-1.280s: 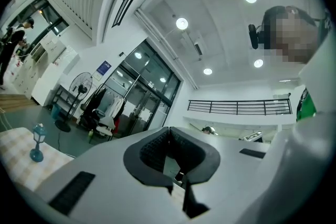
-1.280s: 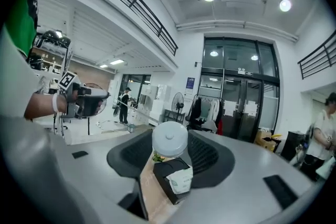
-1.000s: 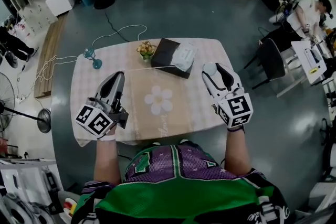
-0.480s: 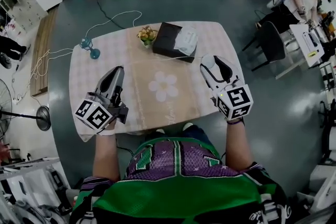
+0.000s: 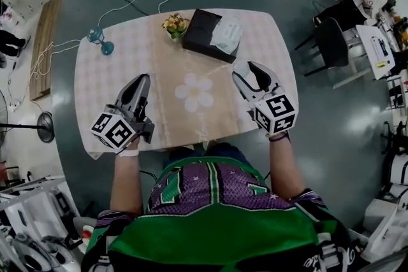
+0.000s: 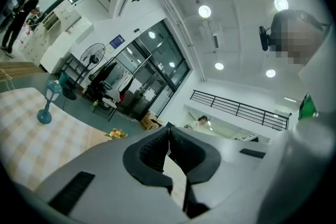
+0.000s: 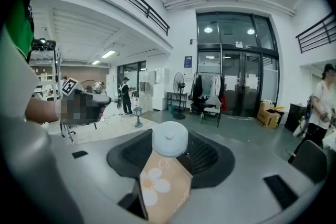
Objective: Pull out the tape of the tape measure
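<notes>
In the right gripper view, a small round white tape measure point(image 7: 169, 139) with a centre button sits between the dark pads, and my right gripper point(image 7: 169, 134) is shut on it. No pulled-out tape shows. The head view shows that gripper point(image 5: 245, 71) above the table's right side, pointing away from the person. My left gripper point(image 5: 141, 81) hovers over the left side, about level. Its jaws point(image 6: 168, 130) meet at the tips, with nothing visible between them. The two grippers are well apart.
The table point(image 5: 95, 92) has a checked cloth and a tan runner with a white flower print point(image 5: 194, 91). At the far side stand a black box point(image 5: 203, 42), a tissue pack point(image 5: 227, 35), a flower pot point(image 5: 173, 23) and a small blue fan point(image 5: 99, 40). A chair point(image 5: 331, 48) stands to the right.
Both grippers have come down closer to the table top and its near edge. Their jaws look the same as before.
</notes>
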`<control>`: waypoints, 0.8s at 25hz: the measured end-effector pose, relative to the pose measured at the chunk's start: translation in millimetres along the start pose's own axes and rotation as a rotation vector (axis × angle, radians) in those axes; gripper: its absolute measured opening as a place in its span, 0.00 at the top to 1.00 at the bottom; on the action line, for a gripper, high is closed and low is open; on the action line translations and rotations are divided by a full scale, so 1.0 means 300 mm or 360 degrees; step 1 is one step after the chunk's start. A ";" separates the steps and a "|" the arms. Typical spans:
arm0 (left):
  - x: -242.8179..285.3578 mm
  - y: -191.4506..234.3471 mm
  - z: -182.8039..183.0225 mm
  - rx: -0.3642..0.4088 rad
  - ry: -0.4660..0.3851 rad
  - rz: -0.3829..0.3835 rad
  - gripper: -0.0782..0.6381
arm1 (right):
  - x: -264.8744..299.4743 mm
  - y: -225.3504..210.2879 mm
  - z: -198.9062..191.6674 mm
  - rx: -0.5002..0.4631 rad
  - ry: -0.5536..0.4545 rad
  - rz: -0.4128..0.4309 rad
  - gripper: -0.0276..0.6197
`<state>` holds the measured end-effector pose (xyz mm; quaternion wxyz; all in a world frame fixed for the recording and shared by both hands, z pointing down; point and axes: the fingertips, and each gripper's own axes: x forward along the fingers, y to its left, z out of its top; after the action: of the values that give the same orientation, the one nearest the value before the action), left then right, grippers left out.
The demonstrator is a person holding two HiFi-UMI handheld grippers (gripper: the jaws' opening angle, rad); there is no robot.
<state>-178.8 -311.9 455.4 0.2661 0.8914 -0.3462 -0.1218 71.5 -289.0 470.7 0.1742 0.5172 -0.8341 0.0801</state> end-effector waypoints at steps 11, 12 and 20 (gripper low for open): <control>0.110 0.143 -0.203 -0.0031 0.0137 0.0187 0.85 | 0.182 -0.050 -0.235 0.0089 0.0207 0.0175 0.62; 0.115 0.165 -0.230 -0.0035 0.0148 0.0209 0.85 | 0.198 -0.056 -0.261 0.0096 0.0224 0.0180 0.62; 0.131 0.290 -0.398 -0.0053 0.0280 0.0375 0.85 | 0.299 -0.076 -0.485 0.0186 0.0346 0.0229 0.62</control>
<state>-150.3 -345.9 601.9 0.3225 0.8472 -0.4218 -0.0169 85.7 -328.5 637.9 0.2269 0.4536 -0.8391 0.1964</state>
